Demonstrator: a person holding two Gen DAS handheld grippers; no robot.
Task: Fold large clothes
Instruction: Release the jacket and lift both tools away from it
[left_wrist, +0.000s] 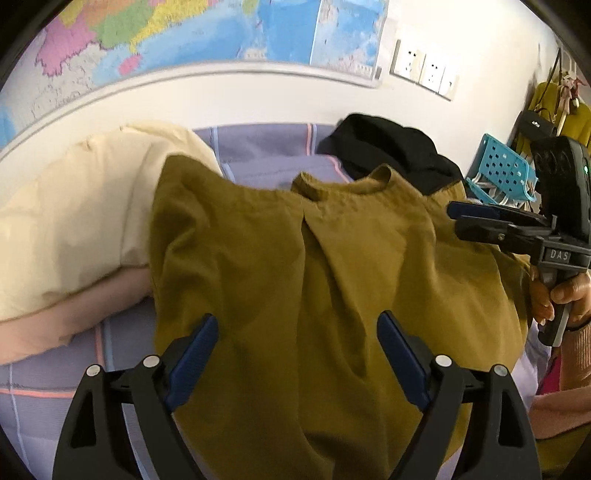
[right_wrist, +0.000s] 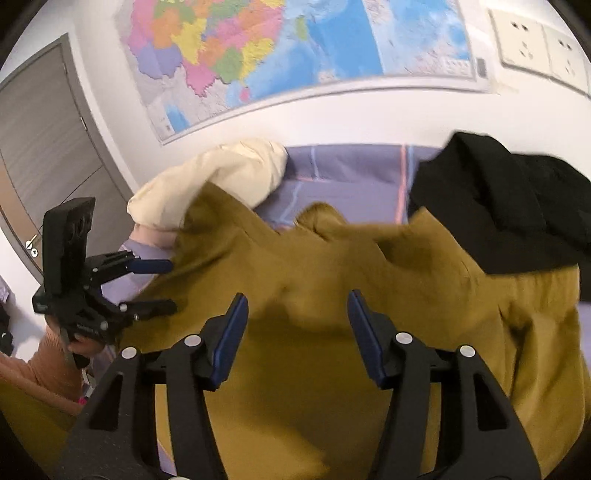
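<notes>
Pillow: a cream pillow (left_wrist: 74, 206) lies on the bed left of and beyond the left gripper (left_wrist: 297, 332).
Left gripper: jaws spread wide above the cloth, pinching nothing.
Garment: the mustard garment (left_wrist: 332, 277) lies rumpled on the lilac bedsheet (left_wrist: 266, 155), under and ahead of both claws.
Right gripper: the right gripper (right_wrist: 295, 314) hangs over the garment, jaws partly apart, nothing between them.
Black clothing: a black garment (right_wrist: 498, 206) lies beyond it, to the right.

Even, soft indoor light, moderately bright; no glare, shadows faint. Heavy fisheye bend w/ black vignette at corners. Right wrist view smeared by motion blur (esp. the mustard garment (right_wrist: 314, 369)); left wrist view sharper, edges soft.
</notes>
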